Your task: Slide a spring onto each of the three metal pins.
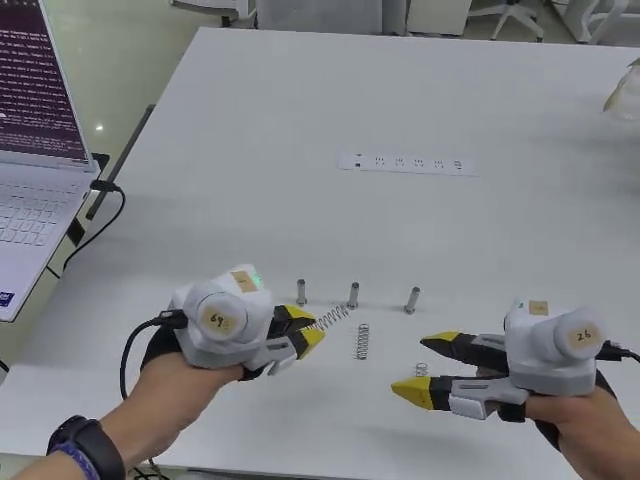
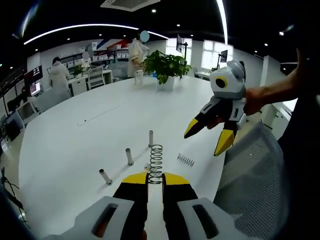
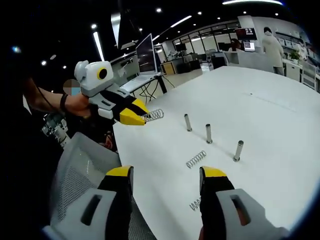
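Spring point(image 1: 333, 317) is pinched at one end by the left hand-held gripper point(image 1: 308, 325), jaws together on it, free end sticking out toward the three upright metal pins point(image 1: 353, 294) on the white counter point(image 1: 280, 150). Second spring point(image 1: 362, 341) lies flat just before the middle pin. Third spring point(image 1: 421, 369) lies by the right hand-held gripper point(image 1: 415, 366), jaws apart, holding nothing.

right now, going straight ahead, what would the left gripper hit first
The left gripper leads with its held spring, which likely meets the farthest pin; depth is unclear.
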A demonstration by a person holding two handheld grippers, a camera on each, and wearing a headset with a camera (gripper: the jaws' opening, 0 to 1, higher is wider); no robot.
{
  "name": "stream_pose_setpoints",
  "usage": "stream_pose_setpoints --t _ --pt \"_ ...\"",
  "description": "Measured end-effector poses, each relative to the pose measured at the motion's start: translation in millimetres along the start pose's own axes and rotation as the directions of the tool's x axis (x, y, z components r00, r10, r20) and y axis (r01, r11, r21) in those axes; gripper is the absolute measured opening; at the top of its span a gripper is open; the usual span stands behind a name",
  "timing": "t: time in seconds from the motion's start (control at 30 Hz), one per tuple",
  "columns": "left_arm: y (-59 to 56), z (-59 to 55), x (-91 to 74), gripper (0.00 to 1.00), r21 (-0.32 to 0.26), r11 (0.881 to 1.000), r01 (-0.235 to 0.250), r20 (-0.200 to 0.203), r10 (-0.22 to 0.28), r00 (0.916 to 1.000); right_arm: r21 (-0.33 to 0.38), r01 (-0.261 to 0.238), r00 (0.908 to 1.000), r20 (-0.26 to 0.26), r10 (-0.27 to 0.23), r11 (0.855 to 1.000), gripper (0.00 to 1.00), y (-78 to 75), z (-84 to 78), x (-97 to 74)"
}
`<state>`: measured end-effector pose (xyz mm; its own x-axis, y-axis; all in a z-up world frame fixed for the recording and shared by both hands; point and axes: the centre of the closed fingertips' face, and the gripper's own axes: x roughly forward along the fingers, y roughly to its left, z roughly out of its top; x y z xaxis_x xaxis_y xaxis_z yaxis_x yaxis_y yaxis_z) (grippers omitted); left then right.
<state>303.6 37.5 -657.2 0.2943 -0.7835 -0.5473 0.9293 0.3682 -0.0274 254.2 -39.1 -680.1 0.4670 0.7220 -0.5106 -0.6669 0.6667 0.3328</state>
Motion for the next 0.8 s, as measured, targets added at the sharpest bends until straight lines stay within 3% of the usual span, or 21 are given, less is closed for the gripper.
stream_pose_setpoints --t 0.37,0.8 --pt "-33.7 18.0 12.0 0.02 0.092 0.991 0.098 0.002 -0.099 0.9951 -0.010 -0.041 0.9989 0.021 0.041 0.999 0.45 5.8 8.1 2.5" --pt "-52.3 19.8 18.5 0.02 0.145 0.978 0.151 -0.018 -0.150 0.9886 0.035 -0.099 0.9901 0.103 0.095 0.994 0.31 12.2 27.1 -3.4"
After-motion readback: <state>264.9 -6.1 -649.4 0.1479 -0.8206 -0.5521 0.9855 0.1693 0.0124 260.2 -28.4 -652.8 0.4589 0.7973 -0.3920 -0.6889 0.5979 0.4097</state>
